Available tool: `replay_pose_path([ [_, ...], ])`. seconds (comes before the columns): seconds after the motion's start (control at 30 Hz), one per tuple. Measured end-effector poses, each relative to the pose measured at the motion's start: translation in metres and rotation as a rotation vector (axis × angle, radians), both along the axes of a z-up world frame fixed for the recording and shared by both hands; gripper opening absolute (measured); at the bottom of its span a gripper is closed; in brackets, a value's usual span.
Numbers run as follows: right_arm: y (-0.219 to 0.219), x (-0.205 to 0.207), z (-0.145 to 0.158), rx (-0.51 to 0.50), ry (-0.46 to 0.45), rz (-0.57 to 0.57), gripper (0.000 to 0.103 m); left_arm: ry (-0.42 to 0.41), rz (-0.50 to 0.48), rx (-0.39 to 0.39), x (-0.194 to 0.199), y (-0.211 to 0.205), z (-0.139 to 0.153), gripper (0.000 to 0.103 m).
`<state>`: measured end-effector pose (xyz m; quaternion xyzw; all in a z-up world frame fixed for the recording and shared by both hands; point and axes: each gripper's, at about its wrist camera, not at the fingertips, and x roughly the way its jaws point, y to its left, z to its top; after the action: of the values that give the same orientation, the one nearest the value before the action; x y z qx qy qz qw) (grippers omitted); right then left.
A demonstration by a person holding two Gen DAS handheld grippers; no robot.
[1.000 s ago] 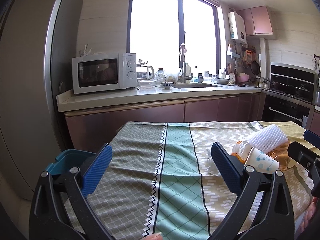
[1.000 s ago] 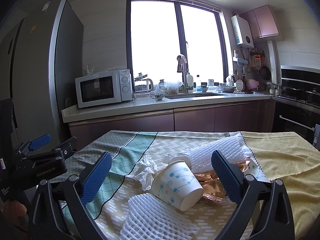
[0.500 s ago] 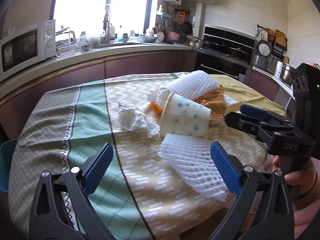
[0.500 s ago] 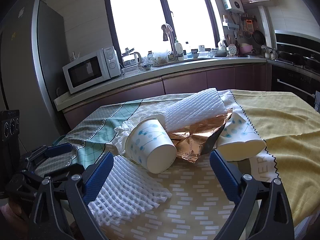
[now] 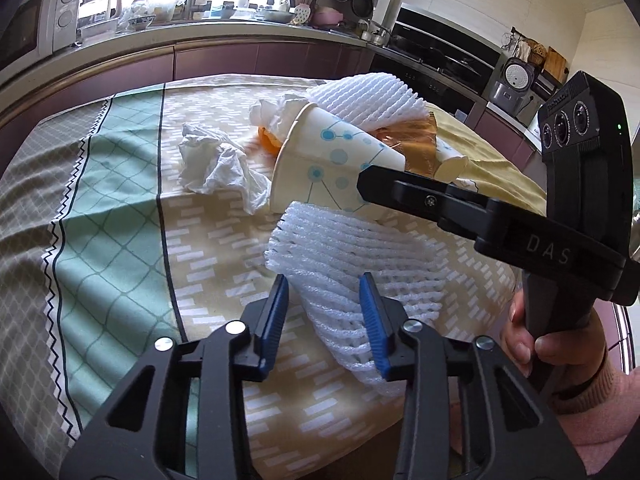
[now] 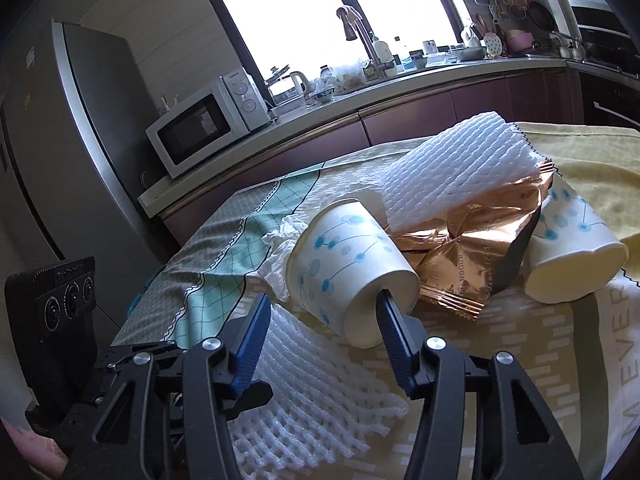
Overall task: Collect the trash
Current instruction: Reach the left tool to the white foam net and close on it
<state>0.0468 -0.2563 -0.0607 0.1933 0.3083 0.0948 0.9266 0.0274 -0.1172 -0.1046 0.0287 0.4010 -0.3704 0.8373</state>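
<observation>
Both claws are closing as the collecting is only beginning: the left gripper [image 5: 324, 316] is narrowing around the foam net [image 5: 344, 268] at the table's [image 5: 120, 200] near edge, while the right gripper [image 6: 320, 332] is closing on the tipped paper cup [image 6: 344, 264]. Tissue [image 5: 216, 164], foil wrapper [image 6: 472, 252], a second cup [image 6: 572, 252] and another net [image 6: 460, 172] are still lying mid-table.

Clothed table [image 5: 120, 208]: 2 cups [image 6: 344, 264], foam nets [image 5: 344, 280], tissue [image 5: 212, 164]

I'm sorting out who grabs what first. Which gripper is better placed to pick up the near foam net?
Left. The left gripper already straddles the near foam net, its jaws closing around it. The right gripper instead points at the paper cup, with one fingertip at the cup's base.
</observation>
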Motion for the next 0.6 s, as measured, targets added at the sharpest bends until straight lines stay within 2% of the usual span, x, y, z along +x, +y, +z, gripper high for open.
replay_pose_path([
  [0.03, -0.003, 0.000, -0.002, 0.015, 0.006, -0.002, 0.034, 0.005, -0.003, -0.003, 0.001, 0.000, 0.000, 0.022],
  [0.1, -0.007, 0.000, -0.006, 0.047, 0.015, -0.005, 0.019, 0.013, -0.010, -0.015, 0.002, 0.000, 0.001, 0.017],
  [0.13, -0.008, 0.000, -0.007, 0.062, 0.015, -0.006, 0.017, 0.011, -0.011, -0.018, 0.001, 0.002, 0.003, 0.015],
  [0.2, -0.011, -0.001, -0.008, 0.090, 0.008, -0.002, 0.006, 0.002, -0.011, -0.027, 0.001, 0.006, 0.006, 0.013],
  [0.6, -0.014, -0.017, 0.031, 0.097, -0.106, 0.012, 0.001, -0.068, 0.043, -0.096, -0.004, 0.049, 0.041, 0.012],
])
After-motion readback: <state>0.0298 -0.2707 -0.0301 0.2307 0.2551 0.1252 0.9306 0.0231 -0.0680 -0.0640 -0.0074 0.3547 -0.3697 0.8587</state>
